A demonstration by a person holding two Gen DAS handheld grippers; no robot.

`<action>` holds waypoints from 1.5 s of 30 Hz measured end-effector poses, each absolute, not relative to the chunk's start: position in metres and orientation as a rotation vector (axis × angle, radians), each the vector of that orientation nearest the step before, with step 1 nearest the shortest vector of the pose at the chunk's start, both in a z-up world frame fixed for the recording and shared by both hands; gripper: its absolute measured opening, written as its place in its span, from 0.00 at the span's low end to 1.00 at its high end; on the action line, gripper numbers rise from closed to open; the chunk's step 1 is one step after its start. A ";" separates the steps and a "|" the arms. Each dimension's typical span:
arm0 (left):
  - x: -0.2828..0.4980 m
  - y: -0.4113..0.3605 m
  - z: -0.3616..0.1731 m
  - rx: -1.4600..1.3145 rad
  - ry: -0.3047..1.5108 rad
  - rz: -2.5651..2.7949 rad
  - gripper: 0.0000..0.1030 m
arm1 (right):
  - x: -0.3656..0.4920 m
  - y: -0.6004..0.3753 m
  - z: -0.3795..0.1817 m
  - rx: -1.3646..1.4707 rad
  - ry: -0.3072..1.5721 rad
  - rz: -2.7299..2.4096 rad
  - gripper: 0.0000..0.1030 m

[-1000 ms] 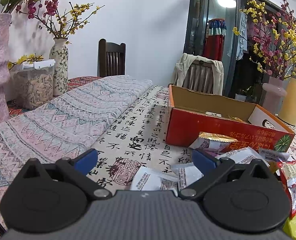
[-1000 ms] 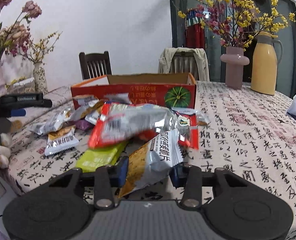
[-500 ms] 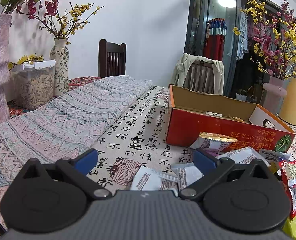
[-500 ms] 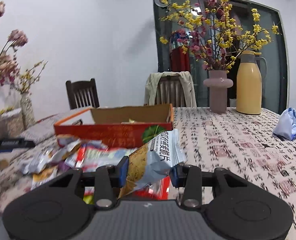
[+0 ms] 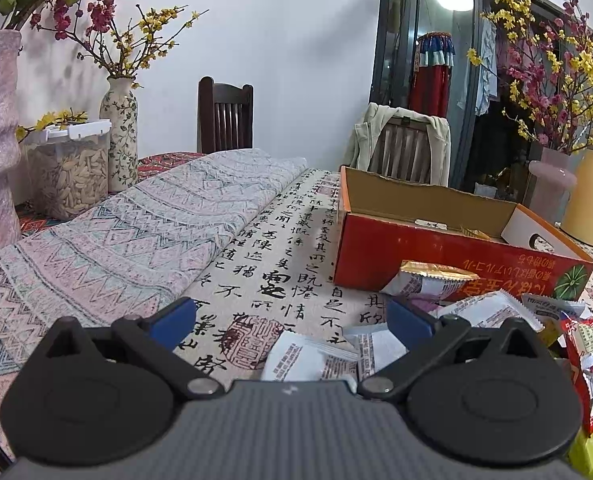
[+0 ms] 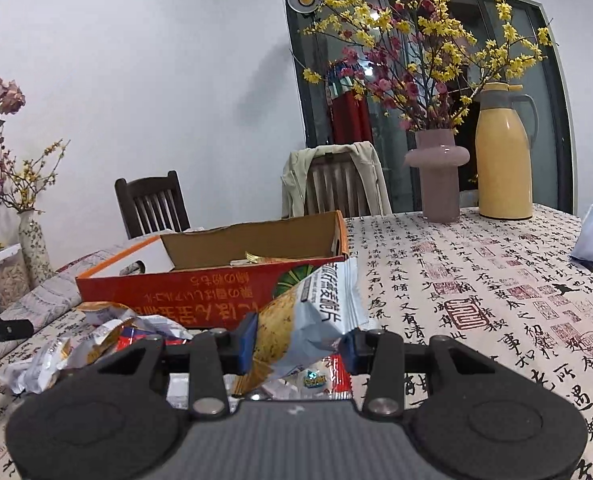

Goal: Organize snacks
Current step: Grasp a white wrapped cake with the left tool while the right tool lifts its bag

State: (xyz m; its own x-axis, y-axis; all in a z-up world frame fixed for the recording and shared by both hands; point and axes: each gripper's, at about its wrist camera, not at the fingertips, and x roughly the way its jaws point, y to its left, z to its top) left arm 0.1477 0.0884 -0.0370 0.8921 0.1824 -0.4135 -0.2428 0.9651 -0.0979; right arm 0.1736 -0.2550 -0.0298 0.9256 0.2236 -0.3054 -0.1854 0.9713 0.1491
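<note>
Your right gripper [image 6: 298, 340] is clamped on the blue-and-gold snack packet [image 6: 308, 316], pinching its lower half so the top stands clear of the pile of loose packets [image 6: 108, 336] and in front of the red cardboard box [image 6: 216, 276]. That grip looks meant for carrying it over the near wall into the box. Your left gripper [image 5: 292, 320] has its jaws wide apart, holding nothing, low over the tablecloth [image 5: 272, 248] just beside white packets [image 5: 308, 360], probably parked for the next pick.

Box [image 6: 200, 284] open-topped; snack pile [image 6: 96, 336] crowds near wall.
</note>
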 end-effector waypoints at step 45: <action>0.162 0.039 0.013 -0.091 0.520 0.048 0.41 | 0.167 -0.255 0.006 0.137 0.234 0.263 0.40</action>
